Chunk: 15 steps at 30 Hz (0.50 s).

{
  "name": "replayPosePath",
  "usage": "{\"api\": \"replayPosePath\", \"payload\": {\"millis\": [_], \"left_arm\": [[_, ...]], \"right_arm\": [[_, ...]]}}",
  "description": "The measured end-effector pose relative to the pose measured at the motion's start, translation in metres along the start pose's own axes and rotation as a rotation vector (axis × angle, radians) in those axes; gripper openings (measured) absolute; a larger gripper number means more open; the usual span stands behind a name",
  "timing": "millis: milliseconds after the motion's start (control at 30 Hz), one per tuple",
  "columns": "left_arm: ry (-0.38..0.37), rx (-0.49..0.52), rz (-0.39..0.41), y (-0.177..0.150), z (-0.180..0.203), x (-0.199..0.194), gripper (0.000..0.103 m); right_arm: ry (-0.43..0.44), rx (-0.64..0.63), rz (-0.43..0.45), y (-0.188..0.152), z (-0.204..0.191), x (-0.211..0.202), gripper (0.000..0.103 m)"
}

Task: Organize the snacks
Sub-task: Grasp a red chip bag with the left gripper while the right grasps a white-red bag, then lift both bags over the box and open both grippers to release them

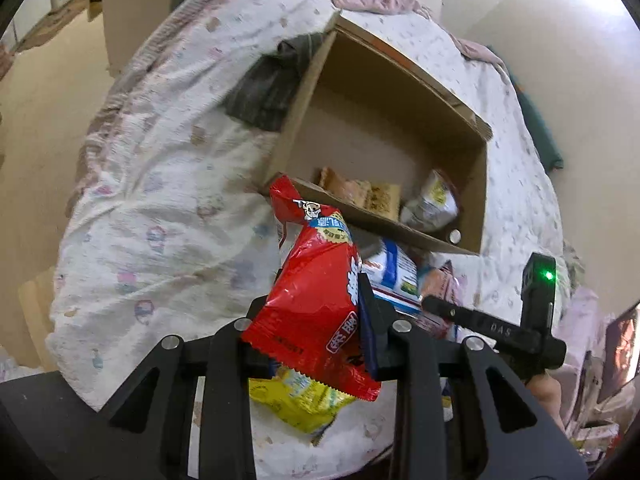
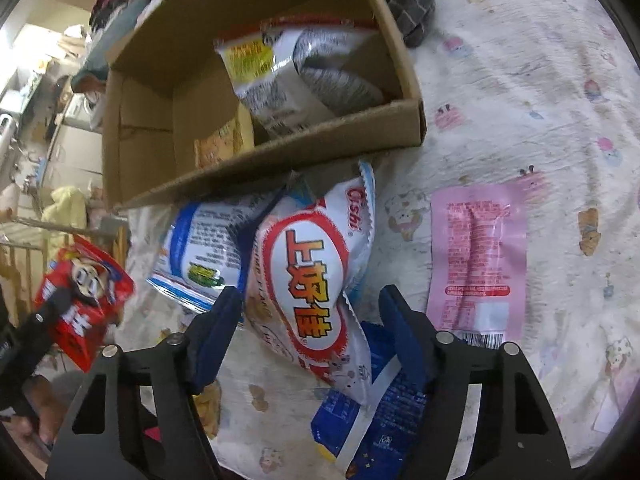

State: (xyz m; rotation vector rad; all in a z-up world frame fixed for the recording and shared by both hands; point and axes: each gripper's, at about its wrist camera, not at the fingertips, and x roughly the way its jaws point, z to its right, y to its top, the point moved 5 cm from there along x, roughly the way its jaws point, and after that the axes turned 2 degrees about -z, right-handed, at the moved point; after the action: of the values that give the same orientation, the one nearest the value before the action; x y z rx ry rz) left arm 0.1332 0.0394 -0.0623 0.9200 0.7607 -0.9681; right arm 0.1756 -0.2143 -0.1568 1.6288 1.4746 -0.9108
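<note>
My left gripper (image 1: pixel 316 312) is shut on a red snack bag (image 1: pixel 316 296) and holds it up in front of the open cardboard box (image 1: pixel 384 236); the same bag shows at the left of the right wrist view (image 2: pixel 84 300). The box (image 2: pixel 264 160) lies on the bed and holds a white-and-grey bag (image 2: pixel 296 76) and orange packets (image 1: pixel 360 194). My right gripper (image 2: pixel 312 312) is open, its blue pads either side of a white Oishi bag (image 2: pixel 316 276) lying on the bed. Nearby lie a blue-white bag (image 2: pixel 200 256), a dark blue packet (image 2: pixel 372 404) and a pink packet (image 2: pixel 476 256).
A yellow bag (image 1: pixel 300 400) lies on the patterned quilt (image 1: pixel 160 200) under my left gripper. Dark grey cloth (image 1: pixel 268 88) sits beside the box's far left wall. A wall (image 1: pixel 580 80) runs along the bed's right side. Floor and furniture lie off the left edge.
</note>
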Motion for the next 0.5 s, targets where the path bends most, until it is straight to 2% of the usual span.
{"api": "replayPosePath", "payload": {"millis": [67,133,233,333,500], "left_arm": [[0.013,0.003,0.013,0.001,-0.002,0.0,0.026],[0.04,0.014,0.024,0.001,-0.004,-0.001,0.026],[0.065,0.021,0.031,0.001,-0.003,0.001,0.026],[0.08,0.019,0.045,0.004,0.001,0.002,0.026],[0.099,0.054,0.08,0.007,0.016,0.0,0.026]], "right_arm": [[0.0,-0.004,-0.006,-0.002,-0.001,0.003,0.068],[0.011,-0.023,-0.004,-0.003,-0.006,0.003,0.053],[0.002,-0.056,0.03,-0.005,-0.012,-0.005,0.041],[0.042,-0.07,0.055,-0.008,-0.015,-0.016,0.036],[0.077,-0.093,0.113,-0.018,-0.012,-0.042,0.033]]}}
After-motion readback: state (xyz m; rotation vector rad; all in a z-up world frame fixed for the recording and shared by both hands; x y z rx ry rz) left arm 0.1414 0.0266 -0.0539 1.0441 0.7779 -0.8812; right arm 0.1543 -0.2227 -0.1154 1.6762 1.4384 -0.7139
